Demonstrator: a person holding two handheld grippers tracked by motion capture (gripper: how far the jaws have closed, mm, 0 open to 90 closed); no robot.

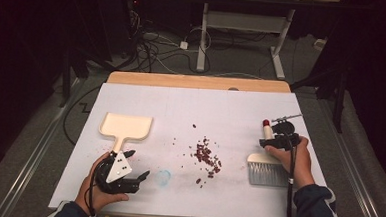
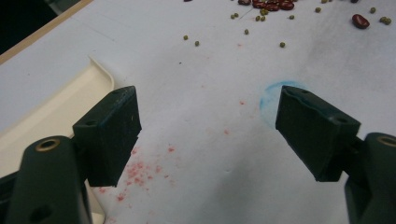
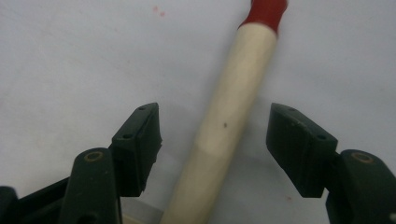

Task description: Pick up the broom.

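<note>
A cream dustpan (image 1: pixel 125 127) lies at the table's left, its handle toward the person. Just right of that handle my left gripper (image 1: pixel 137 164) rests low over the paper, open and empty; the left gripper view has the dustpan's edge (image 2: pixel 56 107) beside the left jaw. A pile of red beans (image 1: pixel 206 157) with a few small green ones (image 2: pixel 261 16) lies mid-table. At the right lies a hand brush (image 1: pixel 265 170) with a wooden handle (image 3: pixel 229 102) tipped in red. My right gripper (image 3: pixel 215 126) straddles the handle, open, with gaps on both sides.
White paper (image 1: pixel 196 108) covers the table; a wooden edge (image 1: pixel 197 81) shows at the far side. A faint blue circle (image 1: pixel 163 177) and red stains (image 2: pixel 140 170) mark the paper near the left gripper. Cables and a second table's legs (image 1: pixel 202 39) lie beyond.
</note>
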